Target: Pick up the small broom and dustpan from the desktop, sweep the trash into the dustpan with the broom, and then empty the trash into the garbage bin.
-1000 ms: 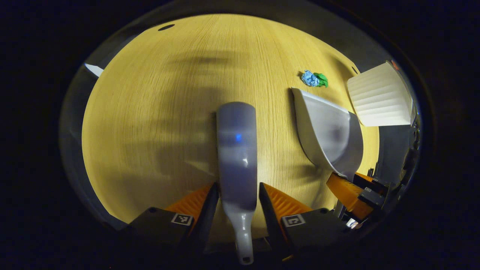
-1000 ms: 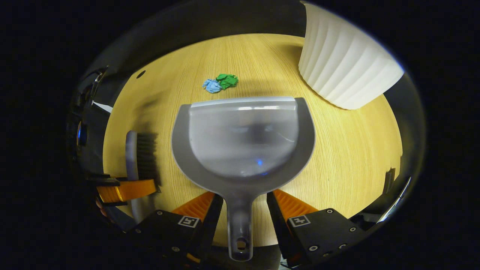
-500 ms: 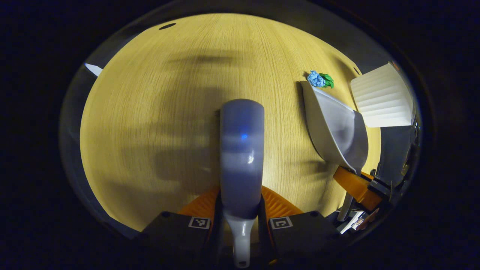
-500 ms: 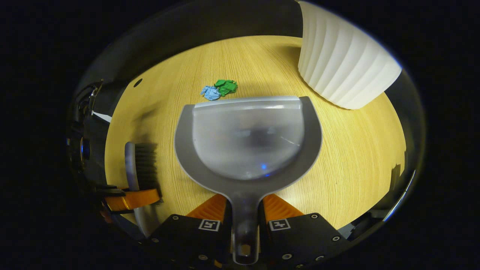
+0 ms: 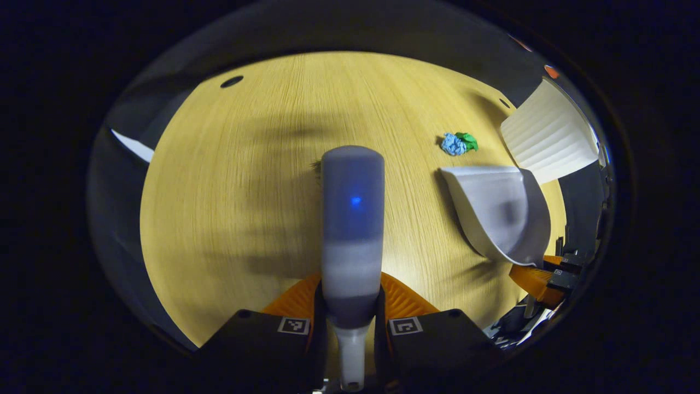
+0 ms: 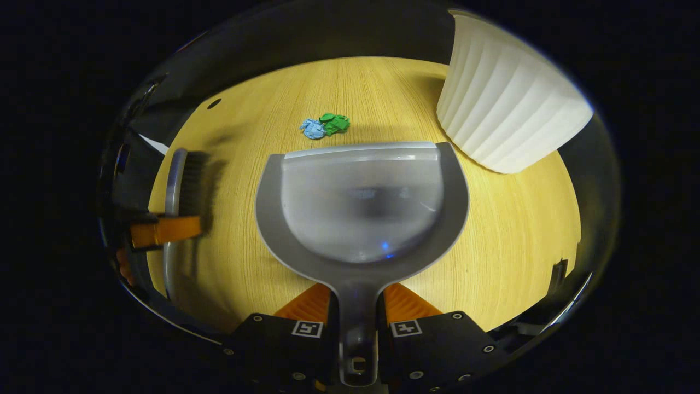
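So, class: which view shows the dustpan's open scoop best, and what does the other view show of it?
The right gripper view: it looks straight into the dustpan, showing its whole scoop, front lip and the handle between the right tongs. The left gripper view shows the dustpan smaller, off at the side and at an angle.

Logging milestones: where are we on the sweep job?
Done: both tools gripped. The left gripper is shut on the broom; the right gripper is shut on the dustpan. In hand: positioning near the trash. Left: the blue and green wads sit unswept on the desk; emptying into the white bin.
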